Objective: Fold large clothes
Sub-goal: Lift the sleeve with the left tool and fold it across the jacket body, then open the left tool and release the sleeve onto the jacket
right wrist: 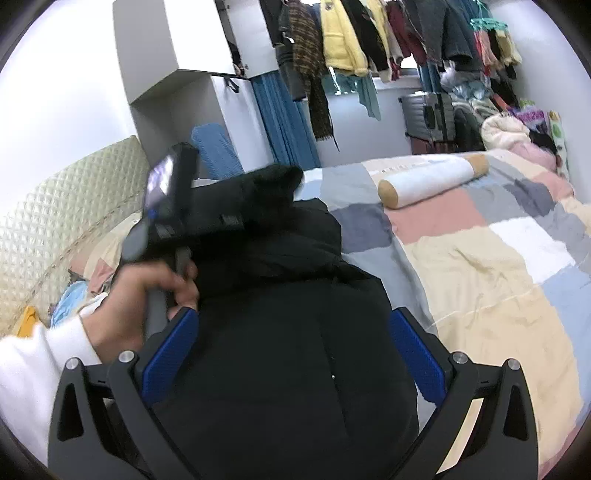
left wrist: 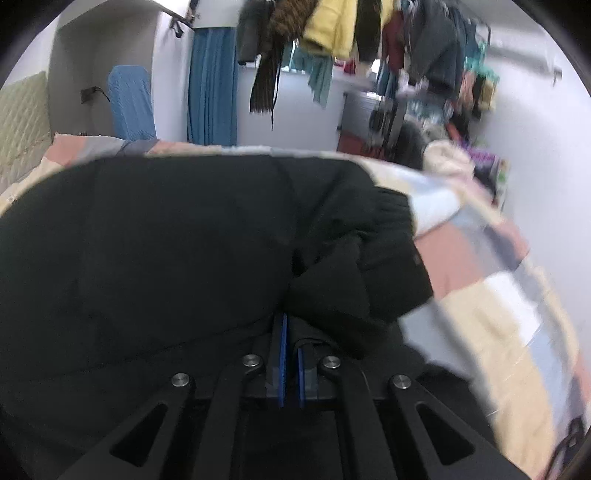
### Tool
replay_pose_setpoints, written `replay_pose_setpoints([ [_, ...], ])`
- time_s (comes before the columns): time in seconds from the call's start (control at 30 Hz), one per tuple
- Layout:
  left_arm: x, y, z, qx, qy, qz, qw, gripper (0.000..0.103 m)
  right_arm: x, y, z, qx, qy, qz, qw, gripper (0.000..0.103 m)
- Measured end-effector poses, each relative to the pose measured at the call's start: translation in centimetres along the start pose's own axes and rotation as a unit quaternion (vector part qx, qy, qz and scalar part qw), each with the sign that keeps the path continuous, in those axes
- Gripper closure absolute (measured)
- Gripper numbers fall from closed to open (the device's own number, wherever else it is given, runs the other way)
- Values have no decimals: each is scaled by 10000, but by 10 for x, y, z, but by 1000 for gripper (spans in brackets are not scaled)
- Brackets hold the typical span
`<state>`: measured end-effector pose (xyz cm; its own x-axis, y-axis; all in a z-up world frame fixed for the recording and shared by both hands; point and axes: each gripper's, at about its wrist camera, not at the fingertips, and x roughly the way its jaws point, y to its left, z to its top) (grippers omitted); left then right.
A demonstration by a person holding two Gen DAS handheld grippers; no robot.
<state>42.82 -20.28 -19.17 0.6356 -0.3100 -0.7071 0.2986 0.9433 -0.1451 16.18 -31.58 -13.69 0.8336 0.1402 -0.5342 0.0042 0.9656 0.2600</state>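
A large black padded jacket (left wrist: 166, 251) lies on a patchwork bed cover (left wrist: 498, 302). My left gripper (left wrist: 291, 332) is shut on a fold of the jacket's black fabric, near its ribbed cuff (left wrist: 391, 210). In the right wrist view the jacket (right wrist: 288, 350) fills the lower middle. My right gripper (right wrist: 291, 332) is open and empty, its blue pads (right wrist: 413, 350) spread wide just above the jacket. The left gripper (right wrist: 173, 206) shows there held by a hand in a white sleeve, over the jacket's far end.
A white bolster pillow (right wrist: 432, 181) lies across the bed cover (right wrist: 498, 266). A quilted headboard (right wrist: 55, 229) stands at the left. Many clothes hang on a rail (right wrist: 388, 33) by the window. A suitcase (right wrist: 428, 118) and piled clothes stand at the back right.
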Motion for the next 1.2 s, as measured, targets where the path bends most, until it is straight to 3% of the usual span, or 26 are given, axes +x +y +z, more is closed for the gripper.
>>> replay_pose_setpoints([
  [0.23,26,5,-6,-83,470,54,9988,99,12,2,-2,29,101,42,9999,0],
  [0.37,14,3,-2,-149,464,41,9988,99,13,4,-3,66,91,52,9999,0],
  [0.5,-10,-8,-5,150,283,434,9985,92,8,2,-3,89,1,24,10000,0],
  [0.53,-18,-13,-4,225,206,525,9982,85,6,2,-3,100,-33,20,9999,0],
  [0.6,-39,-17,-8,359,18,773,9964,59,4,1,-3,116,-84,20,9999,0],
  [0.63,-50,-18,-9,399,-73,856,9955,38,1,1,-2,115,-119,4,9999,0],
  [0.67,-62,-19,-10,430,-211,886,9949,25,0,1,-2,111,-137,-12,9998,0],
  [0.77,-107,-15,-19,483,-557,926,9930,23,-4,1,-1,117,-215,-37,9997,0],
  [1.2,-264,26,-19,59,-1064,1143,9877,23,-29,24,2,-253,-433,93,9987,0],
])
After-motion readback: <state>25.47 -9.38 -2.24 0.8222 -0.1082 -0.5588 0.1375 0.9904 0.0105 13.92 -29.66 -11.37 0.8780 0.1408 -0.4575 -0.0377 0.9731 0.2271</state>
